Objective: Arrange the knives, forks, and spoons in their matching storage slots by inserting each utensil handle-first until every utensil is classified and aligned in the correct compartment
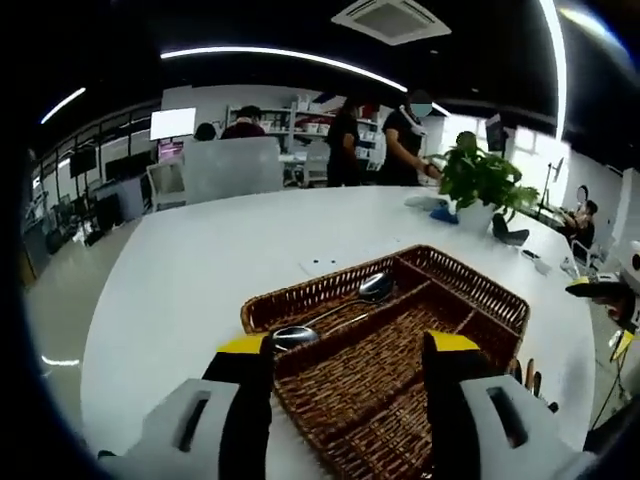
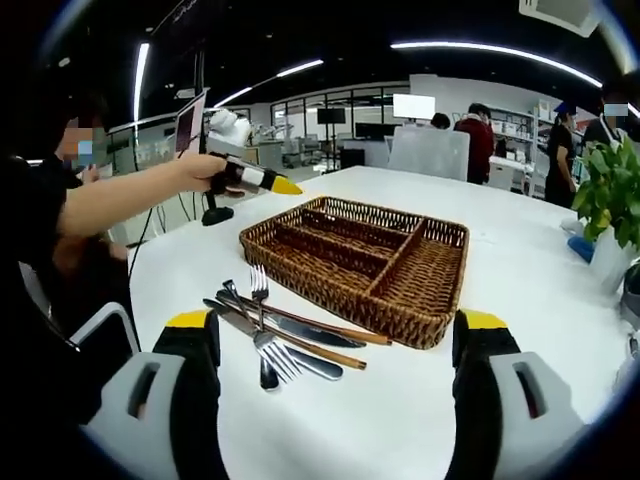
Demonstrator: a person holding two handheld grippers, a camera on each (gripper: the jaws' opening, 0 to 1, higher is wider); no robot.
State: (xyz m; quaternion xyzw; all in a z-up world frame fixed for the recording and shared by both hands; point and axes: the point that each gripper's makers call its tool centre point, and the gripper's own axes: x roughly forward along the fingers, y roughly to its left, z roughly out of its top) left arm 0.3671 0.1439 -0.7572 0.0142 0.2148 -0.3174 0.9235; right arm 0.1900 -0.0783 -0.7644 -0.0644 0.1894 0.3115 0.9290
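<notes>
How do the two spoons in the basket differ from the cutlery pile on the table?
The spoons lie inside the basket, in one long slot; the cutlery pile lies on the table beside it. The spoons lie in line; the pile is crossed forks and knives. Both are metal.

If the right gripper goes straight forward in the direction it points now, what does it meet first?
Probably the near wall of the wicker tray. The right gripper is open; the knives and forks lie left of its line, though depth is uncertain.

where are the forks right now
In the right gripper view, the forks lie on the white table with the knives, just outside the wicker tray's near wall.
</notes>
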